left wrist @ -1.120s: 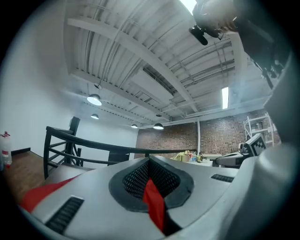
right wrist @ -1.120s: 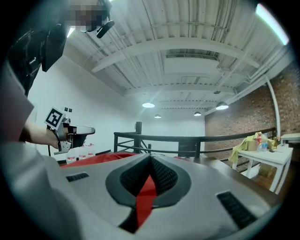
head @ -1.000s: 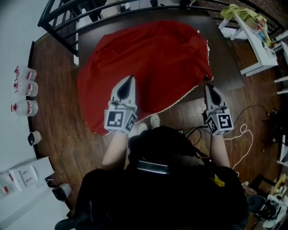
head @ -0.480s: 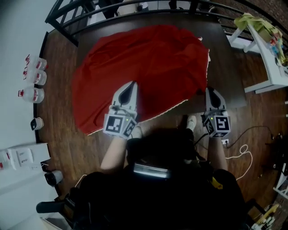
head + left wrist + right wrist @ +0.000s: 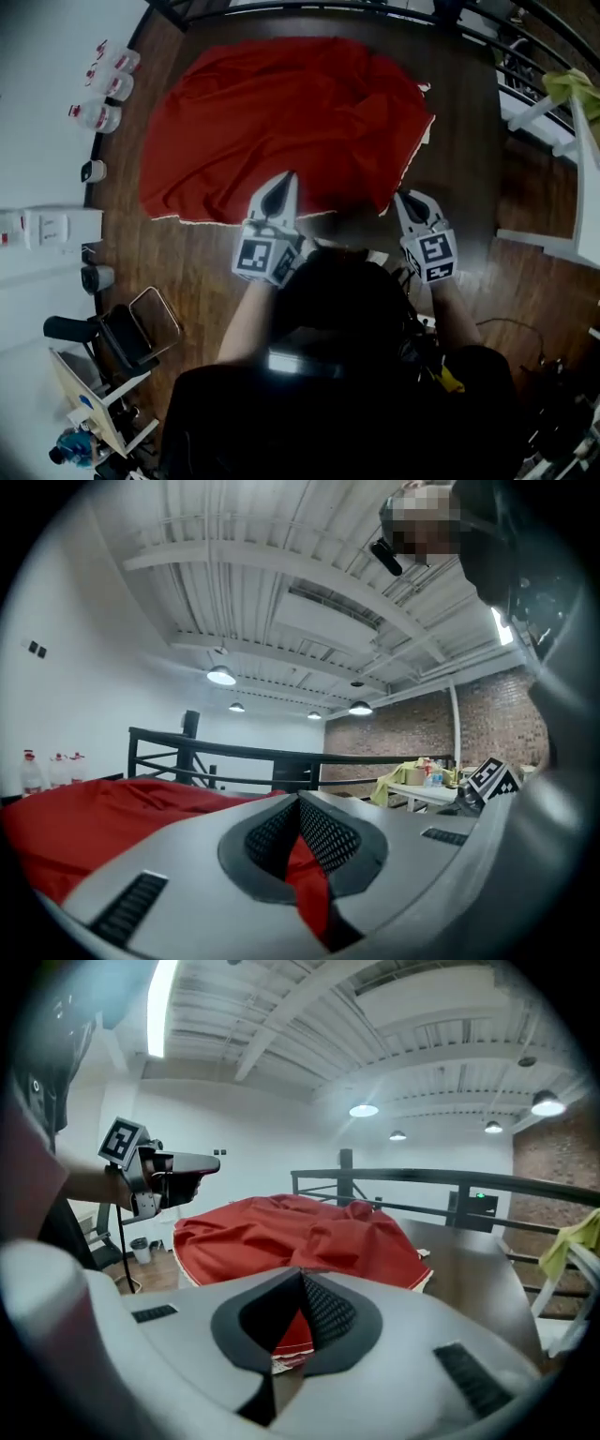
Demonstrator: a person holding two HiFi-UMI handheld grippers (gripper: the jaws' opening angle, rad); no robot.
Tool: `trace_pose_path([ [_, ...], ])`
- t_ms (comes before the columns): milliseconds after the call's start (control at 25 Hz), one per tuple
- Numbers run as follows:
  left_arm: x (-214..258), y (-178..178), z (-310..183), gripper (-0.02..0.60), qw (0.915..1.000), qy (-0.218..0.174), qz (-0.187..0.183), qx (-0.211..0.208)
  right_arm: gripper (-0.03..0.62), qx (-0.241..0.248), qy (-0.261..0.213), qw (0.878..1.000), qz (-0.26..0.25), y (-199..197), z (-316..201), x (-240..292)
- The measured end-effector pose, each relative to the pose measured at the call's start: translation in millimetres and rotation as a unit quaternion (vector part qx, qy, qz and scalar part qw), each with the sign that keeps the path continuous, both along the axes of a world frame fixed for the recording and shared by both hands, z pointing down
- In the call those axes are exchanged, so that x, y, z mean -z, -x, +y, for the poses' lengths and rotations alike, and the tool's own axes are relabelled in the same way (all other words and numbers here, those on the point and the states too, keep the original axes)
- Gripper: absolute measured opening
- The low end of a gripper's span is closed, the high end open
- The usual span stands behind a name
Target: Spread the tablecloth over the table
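The pads of the left gripper are closed together on a pinch of red fabric, a narrow fold of the tablecloth running down between them. The right gripper is clamped the same way, its pads shut on a bit of the cloth's red edge with the pale trim showing just below. Both grippers hold the near edge of the cloth, the left one near the middle of that edge and the right one at its near right corner, with the person's arms reaching out from the near side. From there the red tablecloth lies rumpled and creased across the dark table, covering its left and middle parts and spilling over the left side above the wood floor. The right strip of the tabletop is bare, and the trimmed right edge of the cloth lies along it. A black railing runs along the far side. Plastic bottles stand in a row at the far left, a folding chair is at the near left, and a white table with a yellow-green cloth on it is at the right.
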State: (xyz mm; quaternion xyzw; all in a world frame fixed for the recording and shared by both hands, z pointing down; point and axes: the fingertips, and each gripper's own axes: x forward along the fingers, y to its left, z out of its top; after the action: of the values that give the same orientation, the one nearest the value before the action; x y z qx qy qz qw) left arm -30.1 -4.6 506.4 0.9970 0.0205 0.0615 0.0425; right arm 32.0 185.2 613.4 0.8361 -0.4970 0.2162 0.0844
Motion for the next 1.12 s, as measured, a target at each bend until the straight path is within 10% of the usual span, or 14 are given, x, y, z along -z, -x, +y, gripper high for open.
trace_pose_path([
  [400,-61,22,10,0.002,0.9956,-0.016,-0.089,-0.024,0.279,0.013,0.092,0.991,-0.096,24,-46,-72],
  [560,-96,14,35,0.003,0.9883,-0.031,-0.122,-0.085,0.282,0.026,0.181,0.98,-0.077,30,-48,-108],
  [640,-116,15,39,0.005,0.9819,-0.035,-0.148,-0.113,0.137,0.002,0.206,0.975,-0.078,21,-43,-119],
  [680,-128,16,40,0.033,0.9772,-0.038,-0.165,-0.128,0.022,-0.015,0.205,0.975,-0.086,16,-40,-120],
  [840,-176,24,37,0.206,0.952,-0.082,-0.237,-0.176,0.011,-0.077,0.169,0.978,-0.093,-10,-14,-84],
  [1120,-227,40,57,0.215,0.8915,-0.182,-0.31,-0.276,0.011,-0.164,0.11,0.979,-0.056,-61,50,-5],
])
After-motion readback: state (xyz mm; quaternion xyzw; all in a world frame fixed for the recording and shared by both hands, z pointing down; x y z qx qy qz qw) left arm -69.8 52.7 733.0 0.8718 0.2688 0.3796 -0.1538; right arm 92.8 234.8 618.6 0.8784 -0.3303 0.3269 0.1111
